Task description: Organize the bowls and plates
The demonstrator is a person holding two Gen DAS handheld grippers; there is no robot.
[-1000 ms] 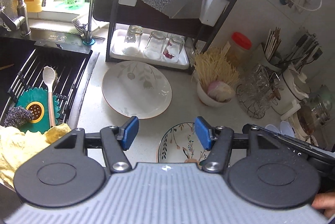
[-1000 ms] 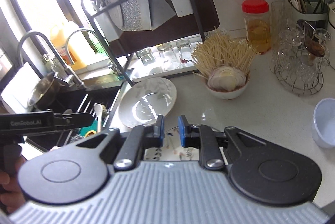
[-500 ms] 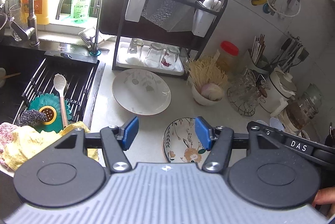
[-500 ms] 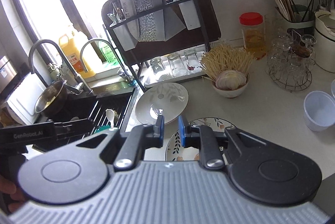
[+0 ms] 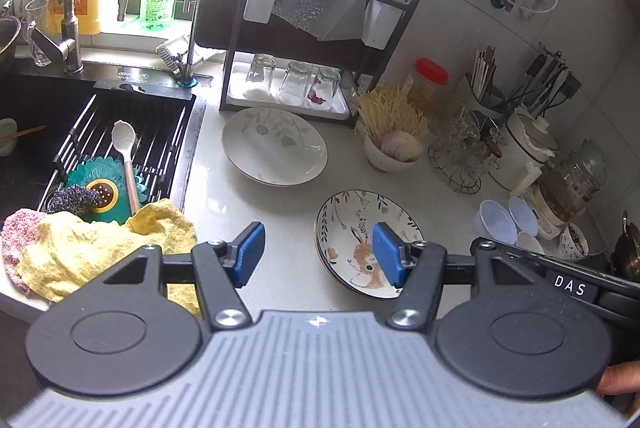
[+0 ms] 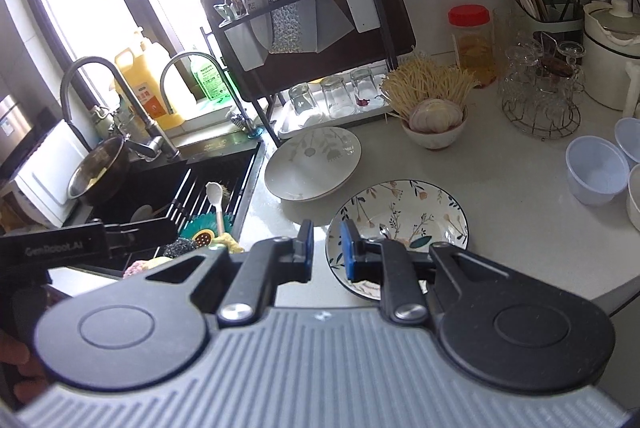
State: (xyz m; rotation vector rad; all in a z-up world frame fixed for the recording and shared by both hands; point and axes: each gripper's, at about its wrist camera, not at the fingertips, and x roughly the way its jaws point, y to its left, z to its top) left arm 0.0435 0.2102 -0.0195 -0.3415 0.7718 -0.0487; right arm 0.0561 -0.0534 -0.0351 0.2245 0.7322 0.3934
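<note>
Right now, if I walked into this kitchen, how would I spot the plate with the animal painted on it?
Find the black dish rack beside the sink; a pale leaf-patterned plate lies on the counter just in front of it. Nearer the counter's front edge, apart from that plate, lies the rabbit plate. It alone has a dark rim, colourful flowers and a brown rabbit.

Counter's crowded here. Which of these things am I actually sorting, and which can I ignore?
For the job:
- floral plate, nearest the grippers
- pale leaf-print plate, by the dish rack
- clear plastic bowls, at the right

Just lying about:
- upturned glasses on the rack tray
- yellow cloth and white spoon at the sink
- red-lidded jar
- bowl of noodles
</note>
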